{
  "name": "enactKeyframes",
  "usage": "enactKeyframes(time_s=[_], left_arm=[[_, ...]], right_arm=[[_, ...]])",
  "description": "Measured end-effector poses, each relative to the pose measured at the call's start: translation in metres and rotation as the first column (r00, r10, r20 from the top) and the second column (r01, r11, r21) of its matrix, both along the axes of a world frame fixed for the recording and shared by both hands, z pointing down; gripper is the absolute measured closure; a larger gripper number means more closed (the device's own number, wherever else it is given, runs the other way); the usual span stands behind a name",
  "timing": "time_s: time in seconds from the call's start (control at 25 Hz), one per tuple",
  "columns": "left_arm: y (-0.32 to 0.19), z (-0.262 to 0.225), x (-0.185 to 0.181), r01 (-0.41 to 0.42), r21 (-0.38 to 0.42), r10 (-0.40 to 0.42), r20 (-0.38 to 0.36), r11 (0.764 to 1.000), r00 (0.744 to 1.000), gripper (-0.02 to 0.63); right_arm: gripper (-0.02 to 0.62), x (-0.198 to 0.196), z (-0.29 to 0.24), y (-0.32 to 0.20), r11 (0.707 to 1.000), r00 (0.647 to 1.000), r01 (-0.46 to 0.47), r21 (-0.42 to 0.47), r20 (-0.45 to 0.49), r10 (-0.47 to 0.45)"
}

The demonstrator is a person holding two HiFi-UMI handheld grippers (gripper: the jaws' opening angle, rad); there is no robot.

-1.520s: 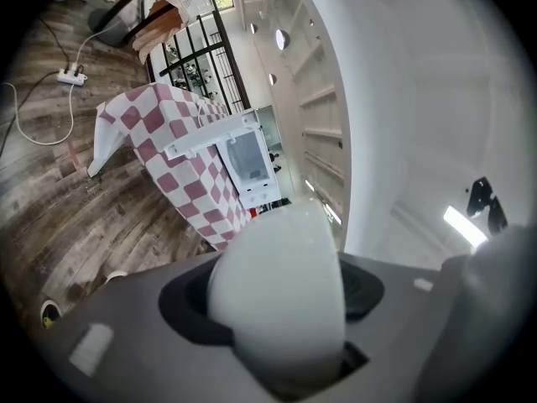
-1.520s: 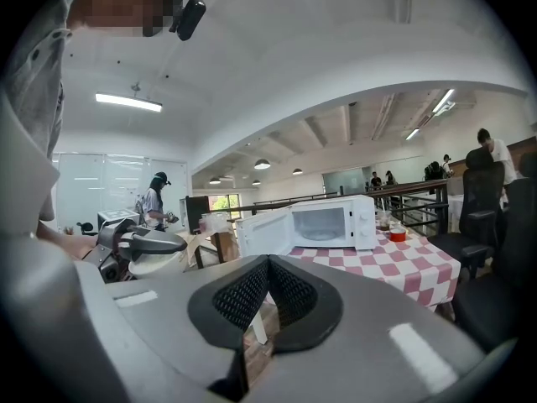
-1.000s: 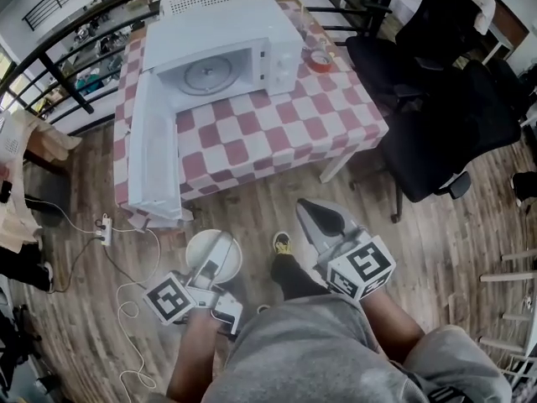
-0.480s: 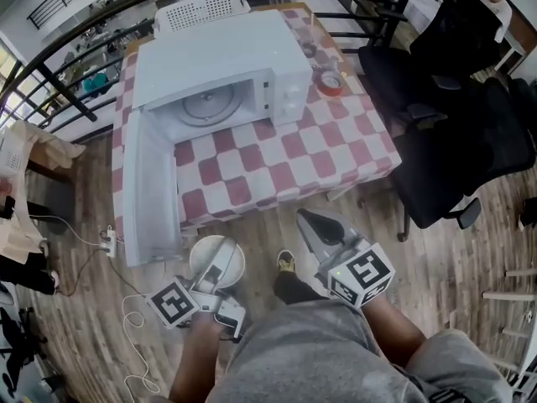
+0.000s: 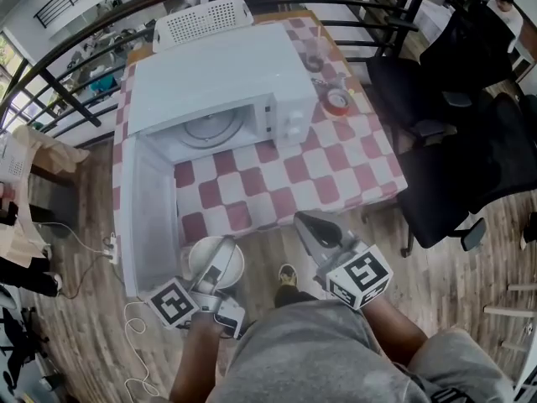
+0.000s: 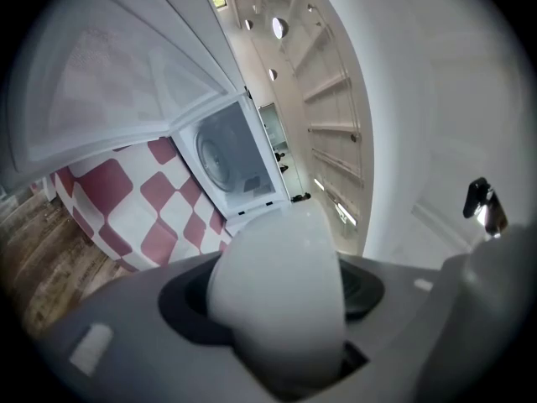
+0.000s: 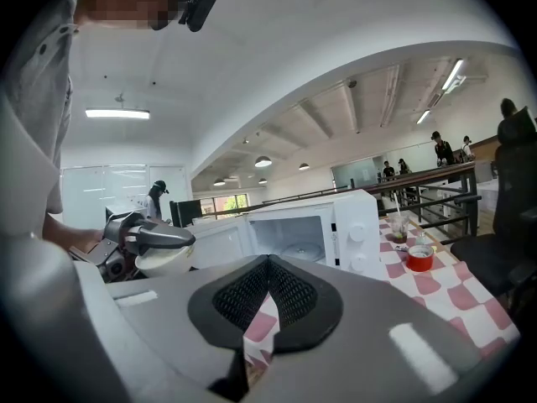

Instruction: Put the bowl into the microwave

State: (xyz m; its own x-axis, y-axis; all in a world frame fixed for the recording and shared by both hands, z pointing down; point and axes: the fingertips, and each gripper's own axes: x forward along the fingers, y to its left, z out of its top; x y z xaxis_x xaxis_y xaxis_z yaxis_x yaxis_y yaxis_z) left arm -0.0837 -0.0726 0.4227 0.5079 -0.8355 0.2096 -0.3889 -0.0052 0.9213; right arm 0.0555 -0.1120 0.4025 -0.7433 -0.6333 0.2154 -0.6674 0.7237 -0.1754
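Note:
The white microwave point(image 5: 218, 82) stands on the checkered table point(image 5: 336, 166), its door point(image 5: 151, 217) swung wide open toward me and the glass turntable point(image 5: 208, 128) showing inside. My left gripper point(image 5: 222, 250) is shut on the rim of a white bowl point(image 5: 201, 263), held just short of the table's front edge, beside the open door. In the left gripper view the bowl point(image 6: 281, 267) fills the jaws, with the microwave point(image 6: 231, 154) beyond. My right gripper point(image 5: 312, 227) is shut with nothing in it, close to the table edge; its view shows the microwave point(image 7: 336, 225) and the bowl point(image 7: 159, 260).
A red tape roll point(image 5: 338, 102) and a cup point(image 7: 398, 225) sit on the table to the right of the microwave. A white basket point(image 5: 205, 15) lies behind it. Black office chairs point(image 5: 453, 166) crowd the right side. A power strip point(image 5: 109, 243) and cable lie on the wooden floor at the left.
Both grippers and I have moved toward the table; the microwave and its open door now lie closer. The bowl stays in the left gripper; the right gripper stays shut.

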Motion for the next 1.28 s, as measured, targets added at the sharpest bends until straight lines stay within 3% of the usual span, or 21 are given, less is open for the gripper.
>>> enactKeyframes(time_s=[0.68, 0.92, 1.28], left_arm=[[-0.026, 0.002, -0.001, 0.028, -0.006, -0.028, 0.024, 1.000, 0.999, 0.319], [-0.026, -0.001, -0.002, 0.057, 0.003, -0.057, -0.022, 0.998, 0.998, 0.319], [-0.046, -0.004, -0.009, 0.048, 0.027, -0.047, -0.024, 0.998, 0.999, 0.319]], right_arm=[[0.601, -0.004, -0.005, -0.031, 0.998, 0.998, 0.060, 0.027, 0.003, -0.060], [0.601, -0.008, -0.007, -0.029, 0.997, 0.997, 0.072, 0.039, 0.002, -0.072], [0.601, -0.029, -0.003, -0.029, 0.995, 0.995, 0.095, 0.034, -0.009, -0.095]])
